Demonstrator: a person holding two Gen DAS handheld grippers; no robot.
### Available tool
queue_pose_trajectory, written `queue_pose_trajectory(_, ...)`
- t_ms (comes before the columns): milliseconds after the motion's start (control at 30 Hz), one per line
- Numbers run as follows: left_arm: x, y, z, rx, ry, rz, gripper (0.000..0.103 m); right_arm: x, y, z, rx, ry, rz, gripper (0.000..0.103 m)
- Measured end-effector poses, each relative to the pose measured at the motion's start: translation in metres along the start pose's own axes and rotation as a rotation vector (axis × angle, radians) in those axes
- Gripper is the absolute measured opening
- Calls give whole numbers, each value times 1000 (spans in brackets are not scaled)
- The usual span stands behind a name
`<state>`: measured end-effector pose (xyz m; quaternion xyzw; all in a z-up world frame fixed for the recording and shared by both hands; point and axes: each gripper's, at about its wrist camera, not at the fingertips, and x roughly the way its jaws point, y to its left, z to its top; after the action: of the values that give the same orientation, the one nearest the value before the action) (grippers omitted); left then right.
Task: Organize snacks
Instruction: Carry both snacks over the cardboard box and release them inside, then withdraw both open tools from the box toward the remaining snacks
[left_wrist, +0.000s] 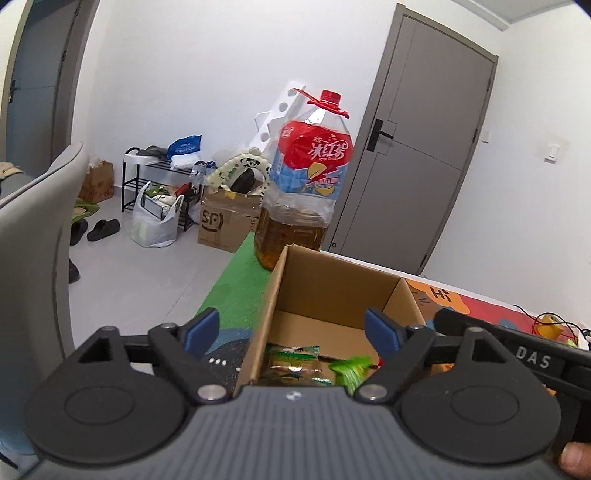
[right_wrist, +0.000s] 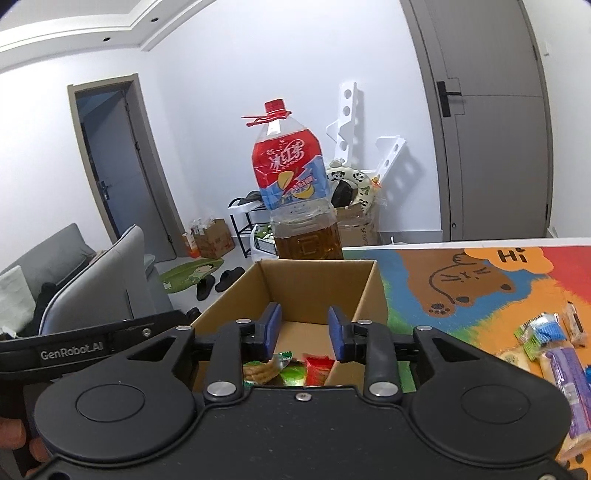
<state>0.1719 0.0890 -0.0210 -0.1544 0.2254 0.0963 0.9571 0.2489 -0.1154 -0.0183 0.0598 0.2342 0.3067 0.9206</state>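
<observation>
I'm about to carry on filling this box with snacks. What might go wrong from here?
The tall tea bottle stands right behind the cardboard box, near the table's edge; nudging the box may topple it. The left gripper and right gripper hover close together over the box and may collide.

White walls (left_wrist: 192, 74) and a pale tiled floor (left_wrist: 140, 280) are seen. A grey door (left_wrist: 424, 155) is shut; a second doorway (right_wrist: 118, 173) stands open. A grey sofa (right_wrist: 51, 269) is placed left. A black rack (left_wrist: 147, 177), bags and cardboard boxes (left_wrist: 225, 221) are piled by the wall. Recessed ceiling lights (right_wrist: 105, 38) are visible.
</observation>
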Motion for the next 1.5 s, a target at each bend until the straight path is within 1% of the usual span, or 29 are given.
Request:
queue_pose_trajectory(133,-7,-2,-4,-7,16,-2,89,-15,-4,-5,15,-2,-15,44)
queue_pose_trajectory(167,-9,-3,-5,-6,16,-3,90,-20,-5,-7,17,-2,-18,45)
queue_pose_trajectory(267,-14,-8,-6,-16,25,-5,92,-34,-9,-10,25,-6,-31,55)
queue_pose_trajectory(333,-19,-13,-8,-11,23,-7,94,-42,-11,-10,24,-17,-41,64)
queue_pose_trajectory(367,-21,-15,-9,-8,22,-9,95,-47,-12,-10,25,-23,-43,67)
queue_pose_trajectory(433,-25,-19,-10,-7,26,-18,95,-56,-17,-11,33,-31,-47,76)
queue_pose_trajectory(467,-26,-21,-11,-7,26,-20,96,-60,-19,-12,36,-36,-52,78)
queue_pose_trajectory(567,-32,-27,-15,4,13,-26,102,-70,-24,-13,37,-51,-70,90)
queue_pose_trajectory(600,-33,-30,-16,6,15,-31,103,-74,-25,-15,37,-57,-79,97)
queue_pose_trajectory(633,-33,-32,-17,6,17,-35,103,-76,-26,-15,36,-62,-87,102)
queue_pose_trajectory(833,-38,-45,-20,6,35,-58,103,-93,-39,-19,57,-80,-106,103)
queue_pose_trajectory(1000,-43,-61,-24,39,31,-72,103,-108,-54,-21,84,-97,-120,103)
queue_pose_trajectory(1133,-43,-73,-26,50,47,-100,103,-119,-65,-23,96,-105,-133,103)
queue_pose_trajectory(1233,-44,-83,-28,73,40,-100,103,-125,-73,-24,108,-109,-139,103)
queue_pose_trajectory(1333,-44,-91,-30,77,41,-121,103,-132,-80,-25,117,-116,-150,103)
queue_pose_trajectory(1400,-44,-98,-31,92,37,-122,103,-136,-85,-26,124,-119,-157,103)
queue_pose_trajectory(1500,-43,-108,-33,99,39,-151,103,-142,-92,-28,131,-125,-169,103)
